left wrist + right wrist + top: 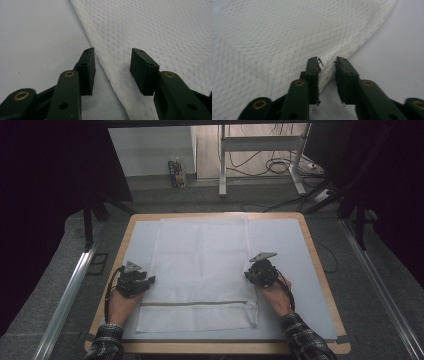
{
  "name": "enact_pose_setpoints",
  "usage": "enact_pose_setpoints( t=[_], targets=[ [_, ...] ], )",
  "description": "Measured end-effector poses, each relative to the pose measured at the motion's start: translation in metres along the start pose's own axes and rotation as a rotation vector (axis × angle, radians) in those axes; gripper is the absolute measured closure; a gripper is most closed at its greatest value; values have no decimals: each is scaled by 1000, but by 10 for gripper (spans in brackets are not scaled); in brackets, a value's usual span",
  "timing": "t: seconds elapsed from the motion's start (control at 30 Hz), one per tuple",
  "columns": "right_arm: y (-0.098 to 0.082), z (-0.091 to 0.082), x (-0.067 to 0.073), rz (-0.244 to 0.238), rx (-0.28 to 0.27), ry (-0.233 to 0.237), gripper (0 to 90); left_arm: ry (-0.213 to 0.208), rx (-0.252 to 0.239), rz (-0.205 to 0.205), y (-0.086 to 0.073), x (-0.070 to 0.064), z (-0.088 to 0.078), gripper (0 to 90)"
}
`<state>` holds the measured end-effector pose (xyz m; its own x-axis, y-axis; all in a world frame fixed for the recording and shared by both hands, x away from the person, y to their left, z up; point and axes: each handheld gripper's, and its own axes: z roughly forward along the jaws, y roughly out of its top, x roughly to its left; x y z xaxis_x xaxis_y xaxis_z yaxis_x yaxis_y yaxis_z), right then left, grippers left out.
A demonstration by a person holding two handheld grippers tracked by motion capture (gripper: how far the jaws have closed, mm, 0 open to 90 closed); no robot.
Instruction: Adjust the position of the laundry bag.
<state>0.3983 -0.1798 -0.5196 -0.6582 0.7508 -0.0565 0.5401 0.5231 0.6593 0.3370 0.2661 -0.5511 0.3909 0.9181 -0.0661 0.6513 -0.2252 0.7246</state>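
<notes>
White mesh laundry bag (200,270) lies flat across the middle of the frame in the high view, on the pale mat (292,270) that covers the bench (320,265); a zipper line crosses it near the lower edge. Left claw (150,280) sits at the bag's left edge, lower left of centre; right claw (247,274) sits at its right edge, lower right of centre.

In the left gripper view the left claw (112,65) stands open astride the bag's edge (110,77), one jaw over the mat, the other over mesh, neither pressing. In the right gripper view the right claw (327,75) has a narrow gap with the bag's edge (352,52) running between the jaws; whether the pads pinch the fabric is hard to tell.

Both gripper views show the mesh weave, which the high view blurs; the high view alone shows the zipper, the person's checked sleeves (305,340), and the floor cables (272,165) at the top.
</notes>
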Motion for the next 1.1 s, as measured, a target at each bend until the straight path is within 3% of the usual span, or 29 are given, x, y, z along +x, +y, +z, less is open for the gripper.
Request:
enact_pose_setpoints(
  t=[0.17, 0.3, 0.4, 0.47, 0.63, 1.1],
  targets=[
    [0, 0, 0, -5, 5, 9, 838, 2, 14, -3, 3, -2, 0, 606],
    [0, 0, -1, -4, 5, 14, 860, -2, 14, 1, 7, -5, 3, 703],
    [0, -1, -1, -5, 1, 17, 870, -23, 16, 21, 8, -6, 4, 838],
    [0, -1, -2, 2, 1, 20, 872, -24, 15, 29, 8, -7, 4, 861],
    [0, -3, -3, 4, -2, 25, 872, -10, 18, 56, 9, -9, 3, 870],
    [-4, -11, -6, -7, -6, 39, 874, -38, 16, 63, 10, -11, 0, 870]
  ],
)
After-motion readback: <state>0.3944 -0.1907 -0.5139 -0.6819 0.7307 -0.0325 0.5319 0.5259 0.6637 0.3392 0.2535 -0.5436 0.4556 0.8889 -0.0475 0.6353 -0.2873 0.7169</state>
